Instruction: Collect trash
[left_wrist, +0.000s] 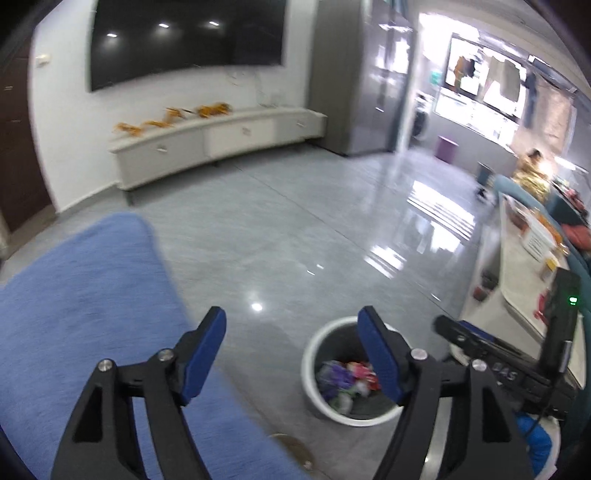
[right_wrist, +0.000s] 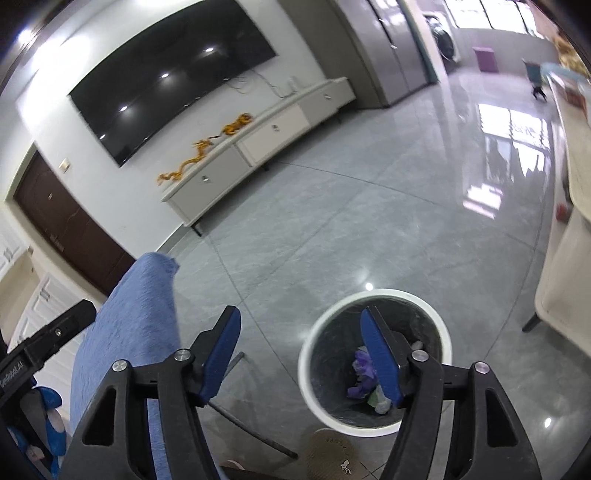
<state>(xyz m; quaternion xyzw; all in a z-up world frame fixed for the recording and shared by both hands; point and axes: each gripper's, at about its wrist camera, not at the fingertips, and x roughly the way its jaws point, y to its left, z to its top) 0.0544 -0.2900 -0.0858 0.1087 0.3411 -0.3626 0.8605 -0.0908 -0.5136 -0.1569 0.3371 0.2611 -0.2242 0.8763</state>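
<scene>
Trash (left_wrist: 347, 380): crumpled wrappers, purple, pink, red and whitish, lying loose at the bottom of the bin; in the right wrist view a purple piece and a pale one show beside the right finger.
Bin (right_wrist: 308, 369): round, white rim and outer wall, dark inside, upright on the floor, near the chair and the white table; its mouth sits under the right side of both grippers' views.
Left gripper (left_wrist: 291, 354): jaws wide apart, nothing between the blue pads (left_wrist: 205, 354); pointed downward over the floor, its right finger in front of the bin's mouth.
Right gripper (right_wrist: 301, 354): jaws wide apart, nothing held; its right finger overlaps the bin's opening, its left finger stands over bare floor beside the chair.
Chair (right_wrist: 144, 325): blue fabric, fills the left of both views, just beside the bin; a thin dark leg shows on the floor under it.
Floor (left_wrist: 295, 229): grey glossy tiles with bright window glare.
Table (right_wrist: 557, 280): white, at the right edge, with papers and small items on top in the left wrist view.
Far wall: large dark TV (left_wrist: 184, 37) above a long white cabinet (left_wrist: 221, 140) with orange figures on it.
Sharpness: both views are slightly blurred.
</scene>
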